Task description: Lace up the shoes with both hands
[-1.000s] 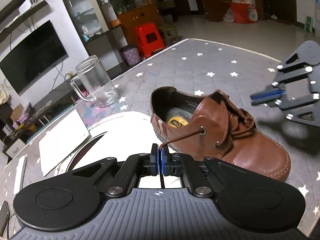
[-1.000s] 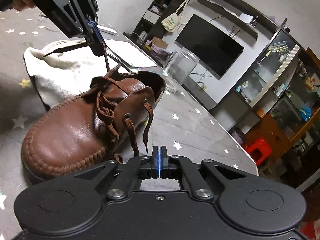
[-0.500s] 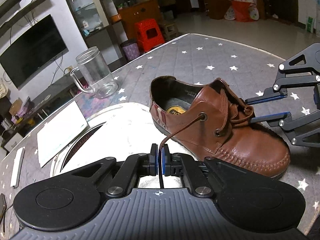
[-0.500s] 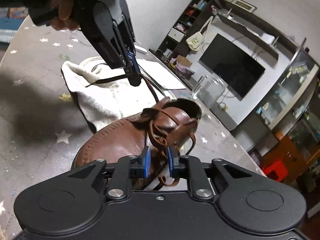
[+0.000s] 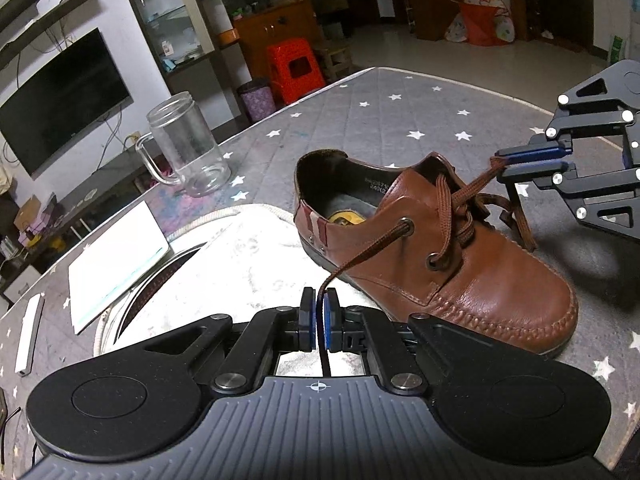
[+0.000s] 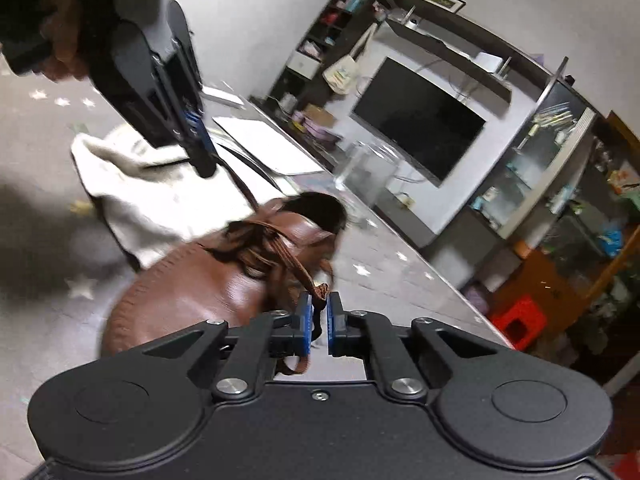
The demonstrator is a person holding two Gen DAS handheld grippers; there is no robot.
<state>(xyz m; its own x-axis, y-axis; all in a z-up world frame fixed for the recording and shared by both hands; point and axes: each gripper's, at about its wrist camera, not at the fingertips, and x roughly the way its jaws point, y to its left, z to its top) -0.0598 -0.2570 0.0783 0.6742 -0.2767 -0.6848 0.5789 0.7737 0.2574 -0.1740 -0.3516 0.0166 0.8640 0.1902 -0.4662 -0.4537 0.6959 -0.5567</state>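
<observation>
A brown leather shoe [image 5: 460, 276] lies on the grey star-patterned table cover, toe toward the right. My left gripper [image 5: 319, 308] is shut on one lace end [image 5: 360, 256], which runs taut from the near upper eyelet. To the right of the shoe, my right gripper [image 5: 528, 161] is shut on the other lace strand [image 5: 478, 184], drawn out from the crossed laces. In the blurred right wrist view that strand [image 6: 298, 268] sits between the blue pads [image 6: 305, 320] of my right gripper [image 6: 318, 312]. The shoe [image 6: 192, 292] lies beyond, with the left gripper [image 6: 200, 156] above it in a hand.
A clear glass mug [image 5: 188, 152] stands behind the shoe to the left. A white cloth [image 5: 240, 264] over a round rimmed tray and a white pad [image 5: 116, 256] lie at the left. The table edge [image 5: 500, 96] curves behind.
My right gripper opened, came in to the shoe's far side, shut on a lace strand and pulled it outward. My left gripper kept hold of its lace end.
</observation>
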